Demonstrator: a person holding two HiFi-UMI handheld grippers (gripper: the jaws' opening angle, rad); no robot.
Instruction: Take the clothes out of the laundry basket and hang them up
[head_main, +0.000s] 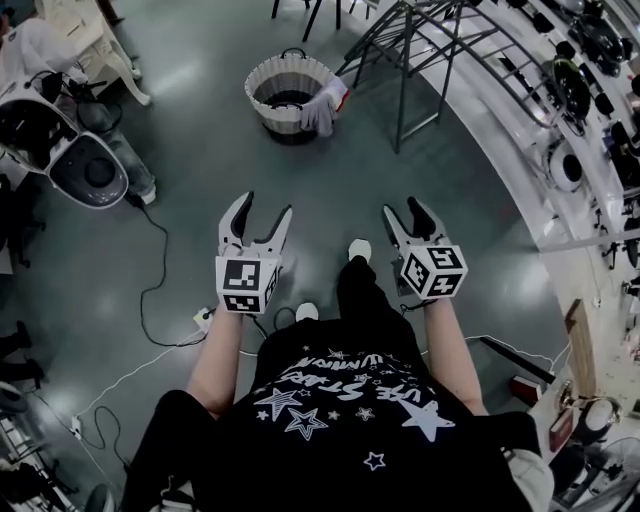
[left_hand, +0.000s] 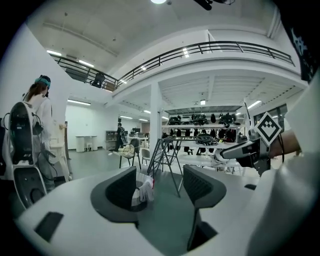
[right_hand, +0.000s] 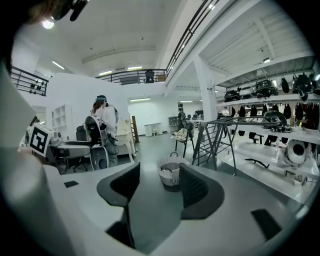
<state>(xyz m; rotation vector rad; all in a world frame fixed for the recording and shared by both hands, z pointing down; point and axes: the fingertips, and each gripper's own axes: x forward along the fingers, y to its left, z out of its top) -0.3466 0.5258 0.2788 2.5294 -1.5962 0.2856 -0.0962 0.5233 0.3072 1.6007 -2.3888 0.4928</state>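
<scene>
Bright ceiling strips (right_hand: 134, 68); floor (head_main: 190, 75) glare; strong fisheye edges; far shelves (right_hand: 260, 97) perhaps soft.

Looks out along the left claw (left_hand: 161, 187), jaws wide apart, nothing gripped. Shows a basket (left_hand: 136, 186) on the floor (left_hand: 100, 162), partly behind the left-hand jaw, white cloth (left_hand: 146, 191) draped over its rim. Catches a rack (left_hand: 167, 152) just beyond it, the right claw (left_hand: 225, 154) at right, a person (left_hand: 40, 107) far left.

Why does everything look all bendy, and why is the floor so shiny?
Head view: the wide lens bows the shelving into a curve, and lights glare pale on the floor by the laundry basket. Left gripper view: the balcony railing arches. Right gripper view: black rounded corners, a lamp flaring top left.
</scene>
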